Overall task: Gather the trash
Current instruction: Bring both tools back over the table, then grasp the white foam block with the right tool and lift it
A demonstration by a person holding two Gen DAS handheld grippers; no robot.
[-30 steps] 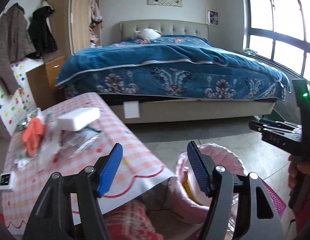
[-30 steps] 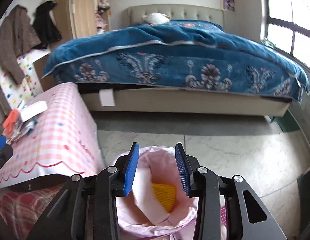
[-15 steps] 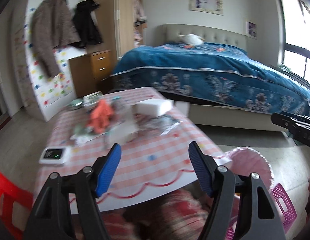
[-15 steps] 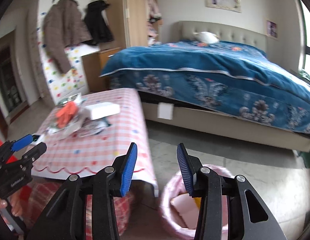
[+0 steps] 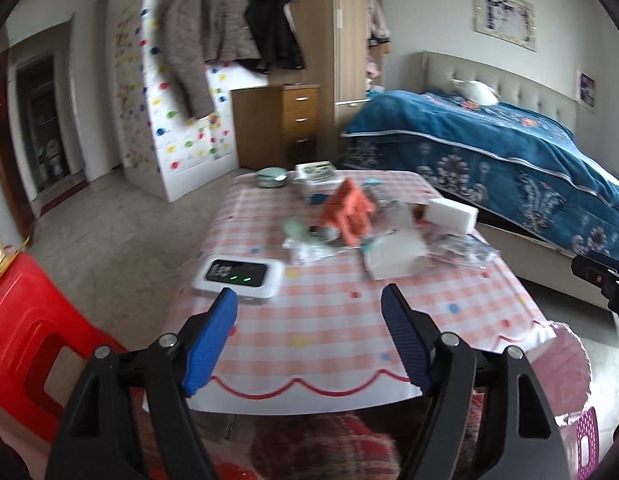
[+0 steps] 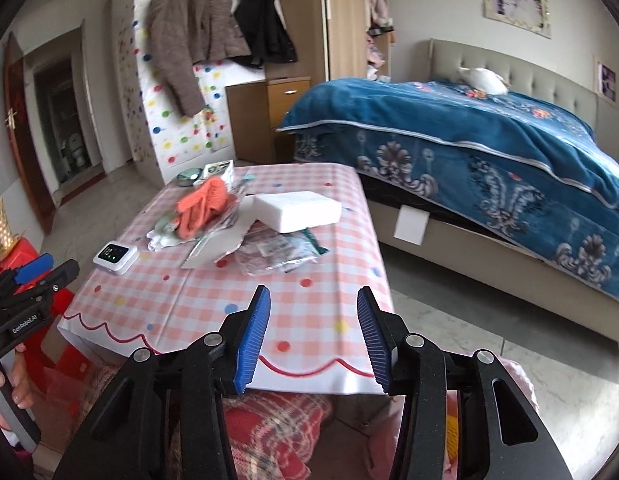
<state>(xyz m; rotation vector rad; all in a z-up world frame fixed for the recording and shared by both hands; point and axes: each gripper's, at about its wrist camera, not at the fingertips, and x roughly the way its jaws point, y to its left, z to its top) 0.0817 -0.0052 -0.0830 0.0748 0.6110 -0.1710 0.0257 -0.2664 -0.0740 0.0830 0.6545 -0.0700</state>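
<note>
Pink-checked counter (image 6: pixel 237 296) still carries a heap of wrappers (image 6: pixel 269 250), apparently trash, so most remains. Both the left gripper (image 5: pixel 307 336) and right gripper (image 6: pixel 311 334) are empty, jaws apart and just been opening.

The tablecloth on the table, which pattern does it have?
The tablecloth has pink-and-white checks with coloured dots and a red scalloped border; clearest in the right wrist view.

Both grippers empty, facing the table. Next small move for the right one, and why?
Probably ease the right gripper forward over the pink checked tablecloth toward the crumpled clear plastic wrapper. Its jaws have just been opening with nothing between them, and that wrapper is the nearest trash in front of it.
</note>
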